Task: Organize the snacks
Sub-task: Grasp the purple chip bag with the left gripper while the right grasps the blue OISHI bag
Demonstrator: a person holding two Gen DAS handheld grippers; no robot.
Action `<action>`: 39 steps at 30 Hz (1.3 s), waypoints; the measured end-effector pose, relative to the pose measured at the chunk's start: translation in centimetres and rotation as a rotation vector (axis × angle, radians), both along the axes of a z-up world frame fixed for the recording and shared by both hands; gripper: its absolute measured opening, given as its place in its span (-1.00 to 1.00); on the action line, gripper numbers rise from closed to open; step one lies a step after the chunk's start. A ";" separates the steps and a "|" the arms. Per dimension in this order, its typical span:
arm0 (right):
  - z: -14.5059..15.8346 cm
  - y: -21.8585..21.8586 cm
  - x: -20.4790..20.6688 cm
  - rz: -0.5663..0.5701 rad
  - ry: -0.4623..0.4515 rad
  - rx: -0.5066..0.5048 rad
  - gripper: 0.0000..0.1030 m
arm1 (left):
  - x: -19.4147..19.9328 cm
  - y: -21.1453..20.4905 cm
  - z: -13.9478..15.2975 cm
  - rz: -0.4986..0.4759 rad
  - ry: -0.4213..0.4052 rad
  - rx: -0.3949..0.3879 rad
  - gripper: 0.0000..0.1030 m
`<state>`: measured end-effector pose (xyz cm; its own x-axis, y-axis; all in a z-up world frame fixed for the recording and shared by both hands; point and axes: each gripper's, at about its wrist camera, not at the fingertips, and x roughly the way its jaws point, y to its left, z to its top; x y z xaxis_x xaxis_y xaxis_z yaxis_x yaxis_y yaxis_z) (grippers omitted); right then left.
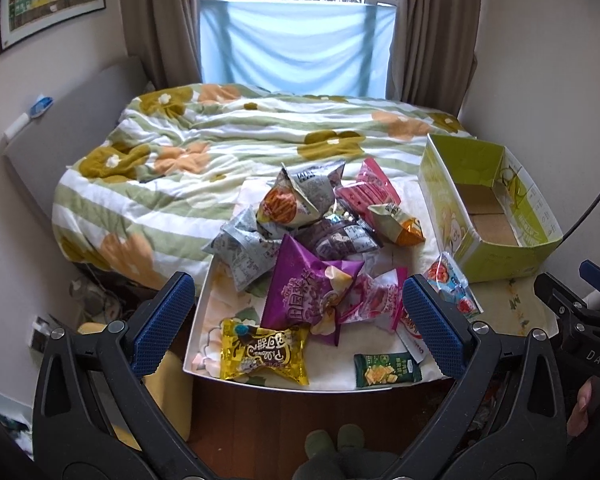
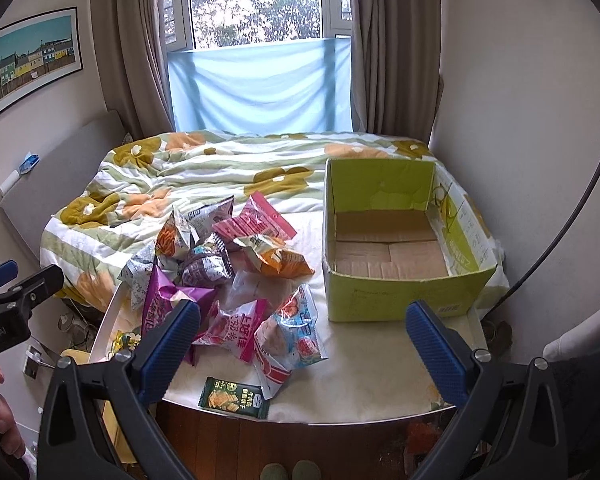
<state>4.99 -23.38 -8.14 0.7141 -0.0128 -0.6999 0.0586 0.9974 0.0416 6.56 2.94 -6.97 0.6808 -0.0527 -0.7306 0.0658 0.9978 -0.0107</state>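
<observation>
Across the back of both views: bed (image 1: 204, 168) with green-striped flowered quilt, filling the room from the near table to the curtained window.

Table (image 2: 372, 364), pale cloth top, butts against the foot of the bed. Landmark for all else: green cardboard box (image 2: 400, 292), open-topped, standing on the table's right part, bare brown floor inside, nothing in it.

Left of the box, apart from it: heap of snack bags (image 1: 312, 224), piled loose on the table. Top of heap, a grey-and-orange bag; behind it, nearer the box, a pink bag.
- Purple bag (image 1: 308, 292): front of the heap, well left of the box, leaning on the others.
- Pale blue packet (image 2: 300, 332): nearest the box's front-left corner, just beside it, not touching so far as the fisheye lets me judge.
- Yellow packet (image 1: 264, 354): far left of the box, at the table's near edge.
- Small dark green cracker packet (image 2: 234, 398): left of the box and nearer, lying flat alone at the table's front edge.

Left gripper (image 1: 296, 320): jaws spread wide, holding nothing, hovering above the near side of the heap.
Right gripper (image 2: 304, 352): jaws likewise spread, nothing between them, above the table's front, box just beyond its right finger.
</observation>
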 end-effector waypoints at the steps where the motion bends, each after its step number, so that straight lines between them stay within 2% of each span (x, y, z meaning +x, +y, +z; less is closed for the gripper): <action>1: -0.8 -0.2 0.4 -0.004 0.018 0.010 0.99 | 0.6 0.0 -1.0 -0.010 0.017 -0.002 0.99; 11: -10.4 -1.7 3.8 -0.027 0.174 0.111 0.99 | 7.6 -0.6 -11.9 -0.119 0.172 -0.002 0.99; 14: -12.8 -1.9 4.6 -0.028 0.219 0.144 0.99 | 9.2 -0.9 -14.1 -0.147 0.211 0.009 0.99; 20: -16.1 -1.7 6.2 -0.011 0.259 0.136 0.99 | 11.7 -2.0 -17.7 -0.212 0.263 0.068 0.99; 26: -17.6 -1.6 7.9 -0.009 0.284 0.129 0.95 | 13.0 -2.3 -19.5 -0.248 0.295 0.068 0.96; 29: -18.0 -1.4 8.6 0.001 0.281 0.144 0.94 | 13.0 -2.4 -19.7 -0.263 0.297 0.082 0.83; 32: -18.1 -1.1 9.2 0.015 0.276 0.149 0.90 | 13.0 -2.2 -19.5 -0.285 0.298 0.082 0.60; 33: -18.1 -1.1 9.3 0.019 0.274 0.153 0.86 | 12.9 -2.2 -19.5 -0.289 0.303 0.072 0.40; 36: -18.4 -0.8 9.9 0.033 0.282 0.168 0.67 | 12.8 -2.2 -19.4 -0.298 0.300 0.073 0.34; 38: -18.6 -0.6 10.3 0.042 0.290 0.189 0.44 | 12.6 -2.5 -19.3 -0.302 0.296 0.079 0.32; 39: -18.7 -0.5 10.4 0.049 0.294 0.201 0.40 | 12.5 -2.5 -19.2 -0.303 0.295 0.082 0.31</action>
<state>15.38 -23.91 -26.88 0.4784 0.1747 -0.8606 0.0498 0.9730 0.2253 19.07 0.44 -26.16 0.4047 -0.1523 -0.9017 0.3621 0.9321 0.0051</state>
